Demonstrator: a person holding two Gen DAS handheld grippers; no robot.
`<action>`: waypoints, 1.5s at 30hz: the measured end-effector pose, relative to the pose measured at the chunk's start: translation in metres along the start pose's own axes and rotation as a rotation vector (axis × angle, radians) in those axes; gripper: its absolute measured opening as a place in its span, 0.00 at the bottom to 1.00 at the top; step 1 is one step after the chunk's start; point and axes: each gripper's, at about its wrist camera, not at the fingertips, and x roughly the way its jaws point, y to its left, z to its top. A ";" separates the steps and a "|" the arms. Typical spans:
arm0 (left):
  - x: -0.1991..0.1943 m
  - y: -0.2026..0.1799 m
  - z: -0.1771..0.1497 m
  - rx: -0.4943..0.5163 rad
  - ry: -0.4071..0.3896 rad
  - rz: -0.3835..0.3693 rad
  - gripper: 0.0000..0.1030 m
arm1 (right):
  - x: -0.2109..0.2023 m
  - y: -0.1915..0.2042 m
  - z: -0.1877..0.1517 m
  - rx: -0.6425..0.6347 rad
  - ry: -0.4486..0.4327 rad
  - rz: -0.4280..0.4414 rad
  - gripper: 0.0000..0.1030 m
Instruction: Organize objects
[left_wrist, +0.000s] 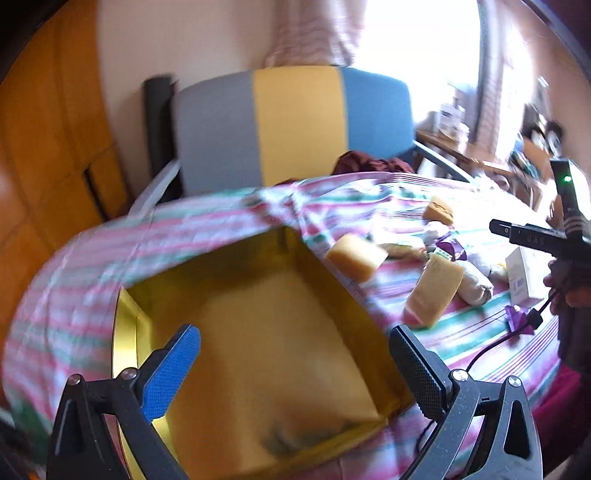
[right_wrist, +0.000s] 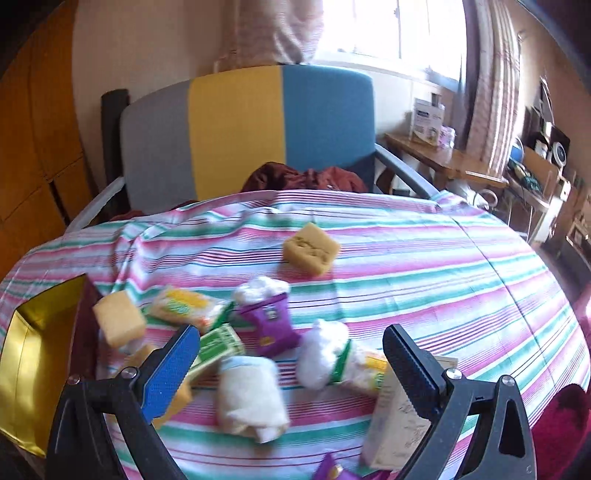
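yellow sponges three, gold box one, purple packets two

Faint pale letters, seemingly "UAS", were seen on the black bar of the right gripper at the right edge of the left wrist view. Print was carried by the green packet, the purple packet, the cream box and the far white box on the side table, but none could be read
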 end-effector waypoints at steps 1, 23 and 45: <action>0.006 -0.008 0.008 0.043 0.003 -0.022 1.00 | 0.004 -0.007 -0.001 0.035 0.012 0.009 0.99; 0.189 -0.088 0.074 0.444 0.251 -0.090 0.79 | 0.010 -0.037 0.006 0.215 0.060 0.139 0.99; 0.052 -0.041 0.034 0.082 0.071 -0.206 0.56 | 0.017 -0.136 -0.010 0.606 0.094 -0.002 0.87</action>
